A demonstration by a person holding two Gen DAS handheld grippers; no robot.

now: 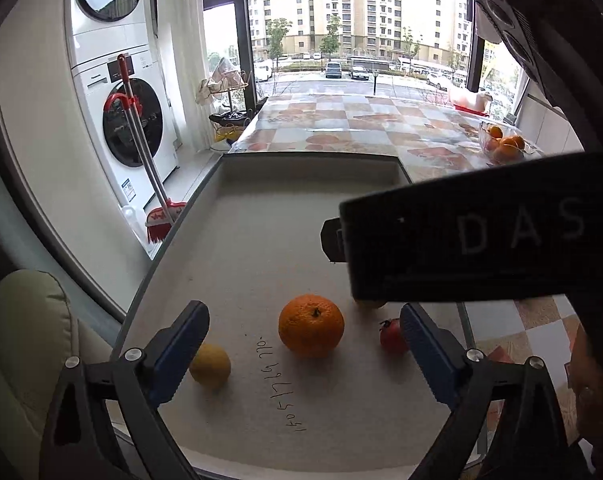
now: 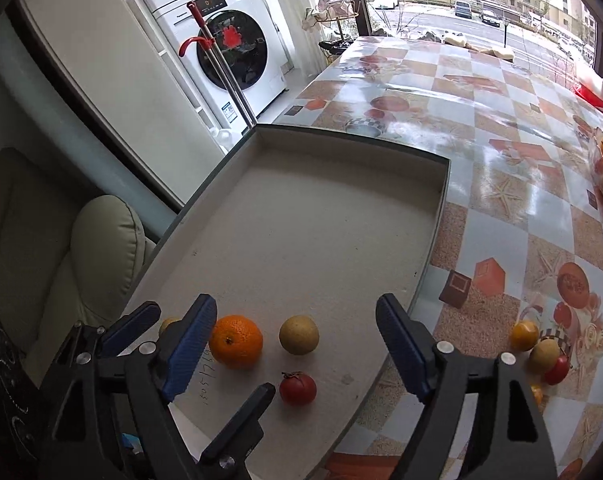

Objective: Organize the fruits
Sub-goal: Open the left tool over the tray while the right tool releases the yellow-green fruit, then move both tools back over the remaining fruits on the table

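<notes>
Both released: left gripper [image 1: 303, 354] straddles the orange [image 1: 311, 325] in the tray [image 1: 301, 160]; right gripper [image 2: 297, 354] blocks beyond.

Black claw [image 2: 295, 344] frames, blue ribbed pads [image 2: 189, 350], silver screws.

The right tongs [image 2: 297, 354] stand wide apart over the tray [image 2: 321, 208], gripping nothing. Between them lie a pear [image 2: 299, 335] and, at 6 o'clock from it, a tomato [image 2: 297, 388]; an orange [image 2: 236, 341] sits at 9 o'clock.
</notes>
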